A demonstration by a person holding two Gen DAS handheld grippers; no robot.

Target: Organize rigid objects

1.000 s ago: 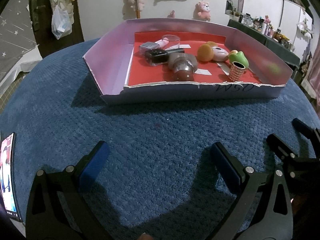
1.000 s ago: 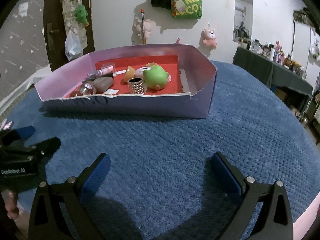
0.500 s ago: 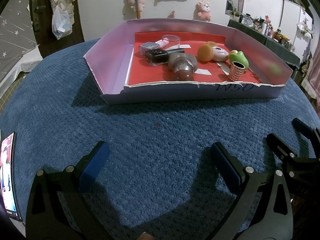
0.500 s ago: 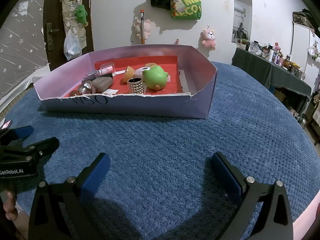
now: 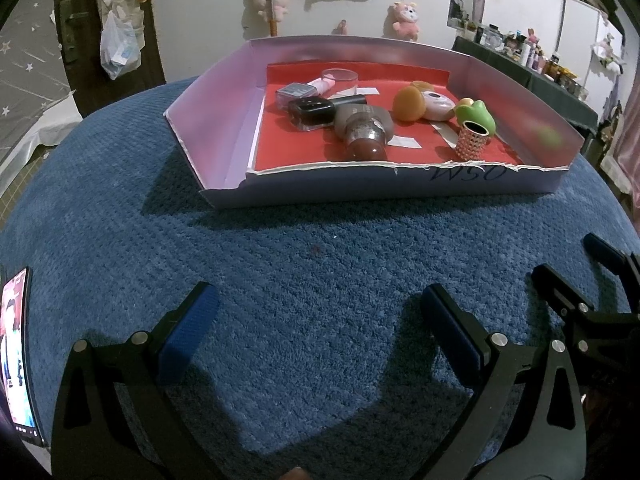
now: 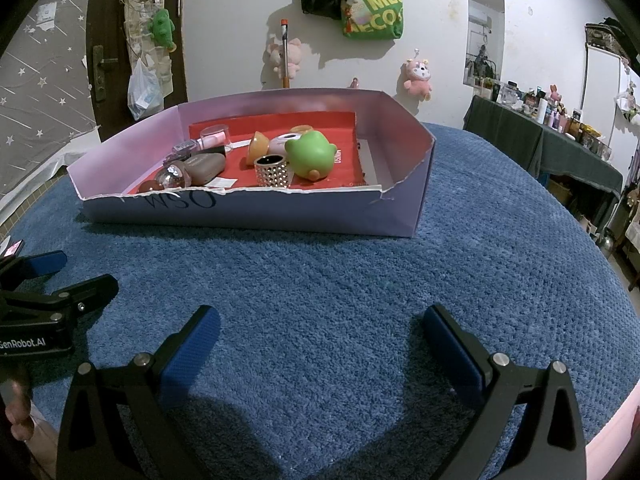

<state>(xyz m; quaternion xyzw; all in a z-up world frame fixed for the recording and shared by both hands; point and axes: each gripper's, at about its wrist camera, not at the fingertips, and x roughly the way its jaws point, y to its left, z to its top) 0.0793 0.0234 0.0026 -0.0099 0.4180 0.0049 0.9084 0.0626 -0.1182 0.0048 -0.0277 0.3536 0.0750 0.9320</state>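
Left hand-held gripper (image 5: 316, 312) hovered low over the blue carpeted surface (image 5: 280, 264), its blue-padded jaws spread wide with nothing between them. Straight ahead of it, well apart, sat the shallow lilac box (image 5: 224, 120) with a red floor, its long side running across the view. Every rigid object in sight lay inside that box, so the scene fitted either a sorted lot or one waiting to be taken out and arranged.

Going left to right in the left wrist view: a clear round cup (image 5: 339, 79) at the back, a silver-capped bottle (image 5: 295, 92), a black bottle (image 5: 312, 111) lying on its side with its long axis across the box, a brown bottle (image 5: 362, 130) pointing its rounded end toward the front wall, an orange piece (image 5: 408, 105), a pale round case (image 5: 438, 103), a studded ring-shaped holder (image 5: 472, 142) standing upright, and a green frog toy (image 5: 480, 114) just behind it.

Right hand-held gripper (image 6: 320, 344) was likewise spread and carried nothing, low over the same surface. From it the box lay ahead and a little left. By my judgement the frog toy (image 6: 310, 156) and studded holder (image 6: 272, 172) were nearer the right gripper, the bottles nearer the left.
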